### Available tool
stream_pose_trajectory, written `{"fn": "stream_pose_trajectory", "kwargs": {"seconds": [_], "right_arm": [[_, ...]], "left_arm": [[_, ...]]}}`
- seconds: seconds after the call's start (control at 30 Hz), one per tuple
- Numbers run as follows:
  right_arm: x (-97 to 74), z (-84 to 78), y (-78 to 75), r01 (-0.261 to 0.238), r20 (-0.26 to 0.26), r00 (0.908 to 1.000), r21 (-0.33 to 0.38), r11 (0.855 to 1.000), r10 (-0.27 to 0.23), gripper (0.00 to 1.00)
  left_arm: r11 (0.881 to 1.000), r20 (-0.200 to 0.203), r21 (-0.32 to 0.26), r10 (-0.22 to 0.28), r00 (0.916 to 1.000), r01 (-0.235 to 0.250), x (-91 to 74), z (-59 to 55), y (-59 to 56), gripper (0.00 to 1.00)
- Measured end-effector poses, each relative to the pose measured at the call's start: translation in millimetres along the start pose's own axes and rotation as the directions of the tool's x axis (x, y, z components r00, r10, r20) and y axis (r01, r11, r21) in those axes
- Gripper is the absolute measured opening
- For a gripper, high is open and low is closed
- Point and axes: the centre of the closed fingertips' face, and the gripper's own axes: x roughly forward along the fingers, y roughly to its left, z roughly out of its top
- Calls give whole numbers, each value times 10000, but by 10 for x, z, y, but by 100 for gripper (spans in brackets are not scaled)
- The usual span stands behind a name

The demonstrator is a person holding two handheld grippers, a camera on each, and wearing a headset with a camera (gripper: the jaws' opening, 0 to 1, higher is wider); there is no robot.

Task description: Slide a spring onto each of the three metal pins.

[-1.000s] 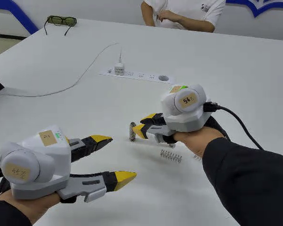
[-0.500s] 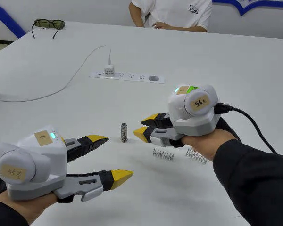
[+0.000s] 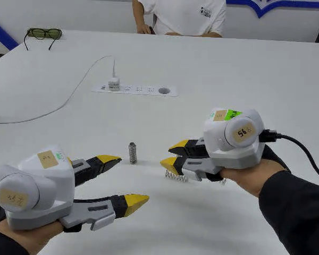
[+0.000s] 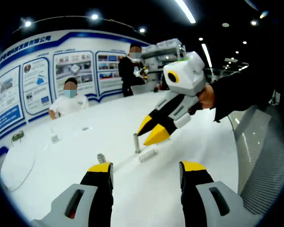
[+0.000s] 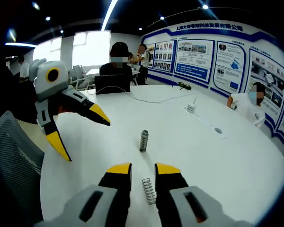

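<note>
At a white table (image 3: 228,79), we hold the right gripper (image 3: 171,154) low over a loose spring (image 3: 176,176) lying flat on the surface. Its jaws are set to a narrow gap that brackets the coil in the right gripper view without gripping it, which we read as the line-up for a pick. The left gripper (image 3: 122,179) hangs well apart, jaws spread wide with nothing between them, apparently free to steady a pin. One pin (image 3: 132,153) stands upright just ahead of the right gripper's tips, a spring already round it.

Much is hard to read. The right gripper's body covers the table beneath it. What looks like the end of a second spring (image 3: 222,181) peeks out by the hand. In the left gripper view a thin upright post (image 4: 137,143) beside the right tips may be a bare pin, though we cannot confirm it.
</note>
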Motion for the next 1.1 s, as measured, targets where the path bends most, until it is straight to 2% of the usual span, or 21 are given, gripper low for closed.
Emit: {"fn": "stream_pose_trajectory", "kwargs": {"seconds": [0.27, 0.53, 1.1], "right_arm": [[-63, -250, -59, 116, -426, 9990, 101, 9999, -112, 20], [-22, -467, -84, 86, -971, 9952, 46, 10000, -82, 20], [99, -668, -114, -98, -1666, 9860, -87, 9999, 82, 19]], "left_arm": [[9998, -37, 121, -133, 9999, 133, 25, 33, -35, 57], [9997, -184, 150, -197, 9996, 200, 38, 2, -64, 56], [9997, -303, 83, -236, 9993, 239, 56, -48, -93, 54]]}}
